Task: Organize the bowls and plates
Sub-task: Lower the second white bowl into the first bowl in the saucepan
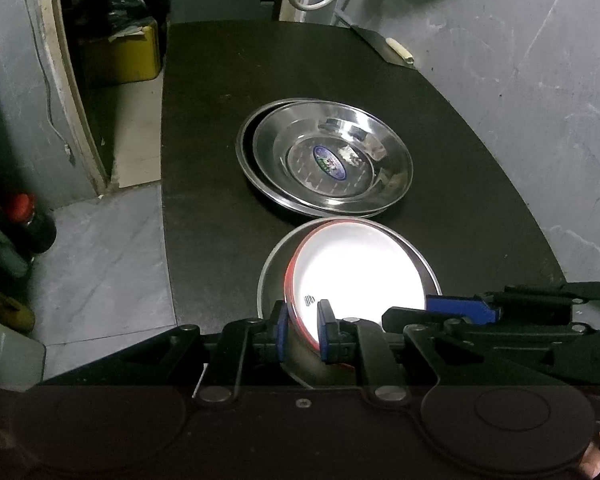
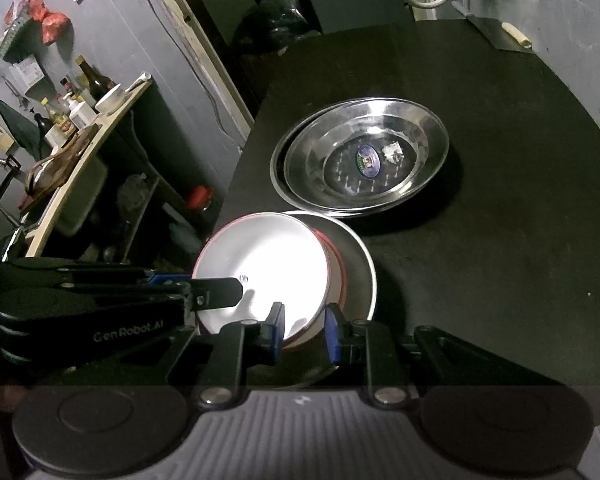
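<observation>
Inside steel plate [image 1: 270, 276], white bowl [image 1: 356, 268]; behind, nested steel dishes [image 1: 324, 156].

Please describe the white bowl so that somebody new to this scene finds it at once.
On the black table, the near dishes lie in front of the stacked steel plates. The white bowl sits there in a steel dish. It alone is white, with a red rim.

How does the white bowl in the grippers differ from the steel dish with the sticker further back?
The white bowl is white inside with a red outside; the steel dish is bare mirror-bright metal. The bowl is tilted, pinched at its rim by both grippers; the dish lies flat, untouched. The dish looks wider and shallower. Both are round, empty and nested in steel pans.
</observation>
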### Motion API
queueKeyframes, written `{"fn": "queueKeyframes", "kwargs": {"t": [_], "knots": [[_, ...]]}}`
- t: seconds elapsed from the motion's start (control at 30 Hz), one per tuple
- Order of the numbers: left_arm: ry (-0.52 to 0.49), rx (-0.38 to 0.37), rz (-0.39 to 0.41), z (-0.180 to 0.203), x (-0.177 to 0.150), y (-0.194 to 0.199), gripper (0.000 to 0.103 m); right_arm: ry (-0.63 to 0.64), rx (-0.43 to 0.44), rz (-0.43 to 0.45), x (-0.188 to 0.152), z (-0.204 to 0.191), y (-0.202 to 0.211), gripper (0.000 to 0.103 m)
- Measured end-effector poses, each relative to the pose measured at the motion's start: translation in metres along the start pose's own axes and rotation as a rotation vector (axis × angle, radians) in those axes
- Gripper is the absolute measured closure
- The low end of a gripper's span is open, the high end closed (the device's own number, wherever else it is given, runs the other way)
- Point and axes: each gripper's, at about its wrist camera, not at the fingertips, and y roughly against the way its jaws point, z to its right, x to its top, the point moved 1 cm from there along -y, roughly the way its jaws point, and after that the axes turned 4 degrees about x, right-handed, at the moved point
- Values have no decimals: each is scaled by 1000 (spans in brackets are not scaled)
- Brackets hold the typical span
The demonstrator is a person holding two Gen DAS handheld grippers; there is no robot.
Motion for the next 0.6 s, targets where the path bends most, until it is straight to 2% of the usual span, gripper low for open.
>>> {"fn": "queueKeyframes", "kwargs": {"t": [0.6], "knots": [[-5,9,-5,1,0,-2,83,-10,-2,-6,-1,3,1,77]]}}
